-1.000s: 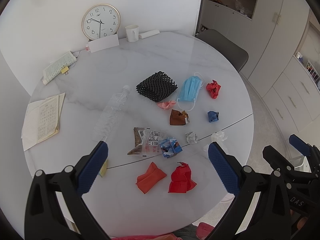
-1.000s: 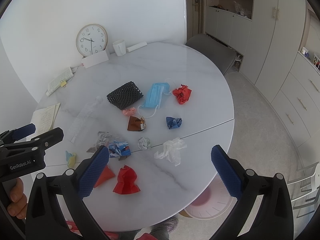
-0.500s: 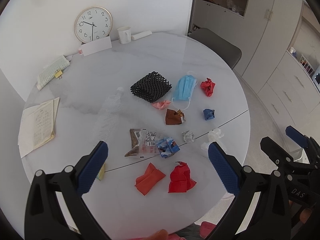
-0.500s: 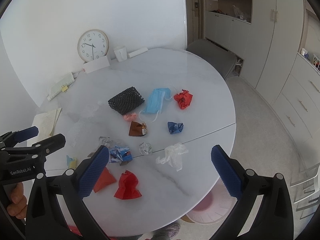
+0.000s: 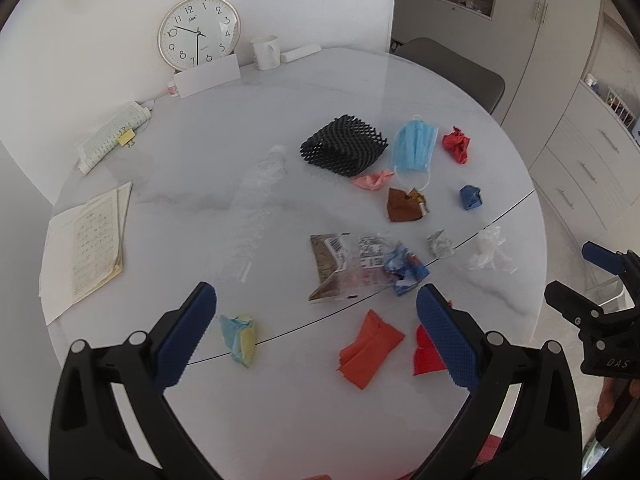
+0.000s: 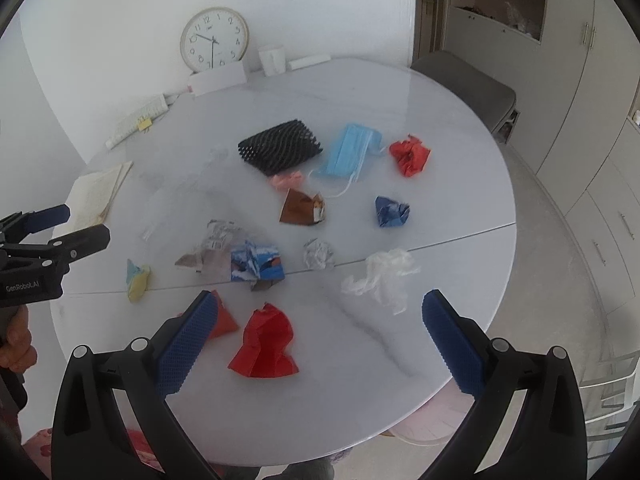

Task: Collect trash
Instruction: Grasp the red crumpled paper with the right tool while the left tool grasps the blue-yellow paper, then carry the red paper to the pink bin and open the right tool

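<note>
Round marble table [image 5: 192, 160], left half bare; crumpled red paper [image 6: 266, 342] near front edge. Left gripper [image 5: 316, 332], right gripper [image 6: 320, 336]: jaws apart, empty.

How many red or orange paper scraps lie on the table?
3: crumpled red paper ball right of the blue face mask; folded orange paper and creased red paper near the front edge.

Right gripper [image 6: 318, 338] gaping above red paper [image 6: 265, 344] — empty
</note>
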A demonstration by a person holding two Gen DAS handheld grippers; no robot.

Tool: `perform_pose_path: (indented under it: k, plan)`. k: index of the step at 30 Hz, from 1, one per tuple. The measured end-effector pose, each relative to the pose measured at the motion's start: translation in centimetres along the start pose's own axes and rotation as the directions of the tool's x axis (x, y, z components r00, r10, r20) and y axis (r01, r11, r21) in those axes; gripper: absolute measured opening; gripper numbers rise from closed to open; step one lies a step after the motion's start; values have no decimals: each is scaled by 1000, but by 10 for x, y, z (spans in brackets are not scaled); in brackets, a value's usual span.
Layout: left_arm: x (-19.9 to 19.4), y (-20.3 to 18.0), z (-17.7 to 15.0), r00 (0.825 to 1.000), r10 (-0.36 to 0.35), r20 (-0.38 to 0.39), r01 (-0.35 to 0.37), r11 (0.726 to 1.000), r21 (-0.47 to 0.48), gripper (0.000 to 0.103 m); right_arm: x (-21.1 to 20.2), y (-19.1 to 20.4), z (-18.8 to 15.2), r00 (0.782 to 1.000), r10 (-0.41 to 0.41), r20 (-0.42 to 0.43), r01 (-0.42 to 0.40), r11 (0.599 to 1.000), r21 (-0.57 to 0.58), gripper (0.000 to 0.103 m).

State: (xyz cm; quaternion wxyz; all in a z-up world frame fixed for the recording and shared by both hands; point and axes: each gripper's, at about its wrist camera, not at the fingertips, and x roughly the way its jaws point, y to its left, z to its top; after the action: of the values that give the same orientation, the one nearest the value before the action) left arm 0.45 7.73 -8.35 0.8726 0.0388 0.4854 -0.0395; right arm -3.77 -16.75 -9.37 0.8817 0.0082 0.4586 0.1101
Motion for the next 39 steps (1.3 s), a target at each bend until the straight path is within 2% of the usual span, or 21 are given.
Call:
perform_pose_path:
  k: [4, 8, 12, 17, 20, 24, 25, 28, 30, 32, 36, 39]
  plan:
    - [30, 32, -20, 998, 27, -59, -26, 1000, 10, 96, 28, 11, -16, 997, 46, -57, -46, 999, 9, 101]
    - [58, 63, -38, 994, -7, -110, 5, 1000, -19, 96, 55, 20, -28, 990, 72, -123, -68, 997, 32, 101]
    - [85, 79, -49, 986, -31, -163, 24, 999, -44, 96, 73, 24, -37, 981, 92, -173, -82, 995, 64, 101]
    - [120, 81, -55, 971, -79, -227, 68, 996, -54, 90, 87, 28, -42, 975, 70, -211, -58, 996, 64, 101]
    - [138, 77, -57, 959, -85, -268, 79, 996, -33, 72, 95, 30, -44, 971, 62, -229, -47, 996, 70, 101]
    - [156, 79, -61, 942, -106, -320, 97, 994, -45, 35, 105, 33, -45, 967, 49, -249, -33, 997, 69, 101]
    - [154, 79, -61, 950, -93, -300, 87, 996, -33, 33, 108, 34, -45, 965, 47, -257, -30, 997, 71, 101]
    - [156, 80, -62, 946, -108, -307, 102, 994, -35, 32, 121, 36, -46, 959, 48, -280, -26, 996, 81, 101]
    - [155, 82, -63, 947, -107, -303, 102, 994, -32, 31, 129, 38, -46, 953, 37, -300, -17, 998, 68, 88]
    - [151, 82, -63, 951, -107, -291, 103, 994, -29, 31, 140, 41, -47, 941, 42, -335, -26, 998, 51, 59]
    - [132, 78, -60, 958, -108, -266, 107, 994, -20, 31, 139, 45, -48, 940, 62, -334, -58, 998, 23, 47]
    - [111, 69, -51, 966, -109, -236, 114, 993, 6, 31, 133, 40, -48, 945, 79, -318, -73, 997, 34, 46]
